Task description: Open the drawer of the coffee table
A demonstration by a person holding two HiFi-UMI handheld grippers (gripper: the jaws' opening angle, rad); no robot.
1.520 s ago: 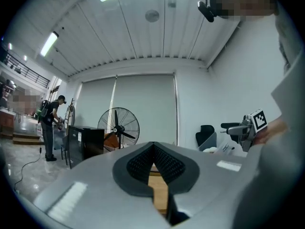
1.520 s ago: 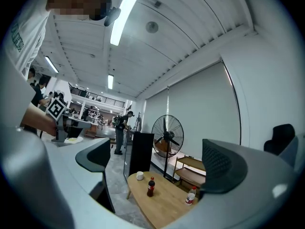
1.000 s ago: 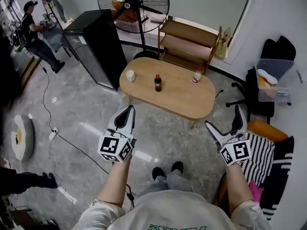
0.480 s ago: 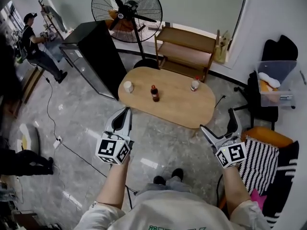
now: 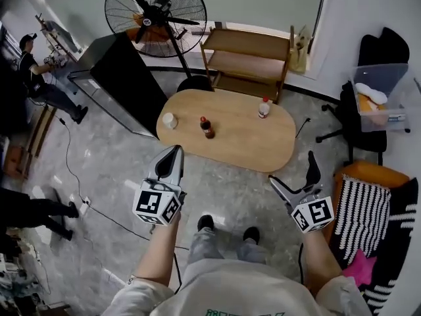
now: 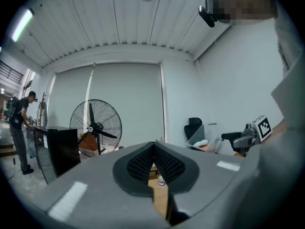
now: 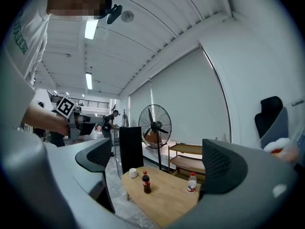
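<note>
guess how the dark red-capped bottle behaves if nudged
Likely tippy: the dark red-capped bottle stands tall and narrow on the oval wooden table. Dark to the neck, so probably full and heavy. Tipped, its round body would probably roll.

white tee (image 5: 243, 293), grey trousers (image 5: 209, 243), black shoes (image 5: 205, 222); grey left gripper (image 5: 175, 149) and right gripper (image 5: 291, 168), marker-cubed.

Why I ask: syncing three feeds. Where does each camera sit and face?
Head view: on the person's head, steeply down at the coffee table; shows both forearms, left gripper, right gripper, legs.
Left gripper view: on the left gripper, along its shut jaws toward the fan; shirt at right.
Right gripper view: on the right gripper, between open jaws at the coffee table; shirt at left.
Shared: all three show the fan.
</note>
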